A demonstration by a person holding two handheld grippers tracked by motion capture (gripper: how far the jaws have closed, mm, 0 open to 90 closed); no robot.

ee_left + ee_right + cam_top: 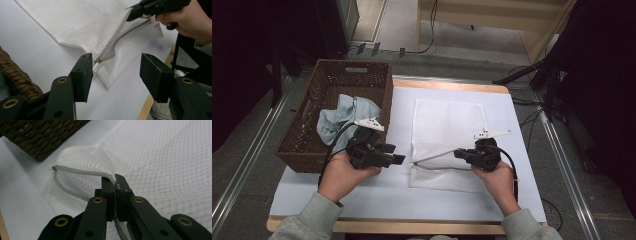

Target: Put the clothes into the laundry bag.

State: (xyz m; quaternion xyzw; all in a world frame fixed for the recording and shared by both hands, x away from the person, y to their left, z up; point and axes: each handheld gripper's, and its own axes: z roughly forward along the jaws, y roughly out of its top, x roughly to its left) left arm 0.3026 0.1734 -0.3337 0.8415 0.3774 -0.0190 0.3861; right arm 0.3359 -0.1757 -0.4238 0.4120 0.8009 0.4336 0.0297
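White paper covers my table (377,200), and everything I work with lies on it. Largest is the brown wicker basket (312,145) at the far left corner, with a crumpled pale blue cloth (343,116) inside it. Beside the basket, toward the middle of the table, lies the white mesh laundry bag (447,120), flat except at its near edge. That edge carries a grey zipper (80,172), standing open, its upper side raised off the table. My right gripper (116,187) has its jaws pressed together on that raised zipper edge, lifting the mesh into a small arch. My left gripper (115,72) sits just beside the basket's near corner with its jaws spread wide, holding nothing, pointed at the bag's near left corner. Smallest is the zipper's metal end (99,60) with a white tab, close in front of my left gripper.
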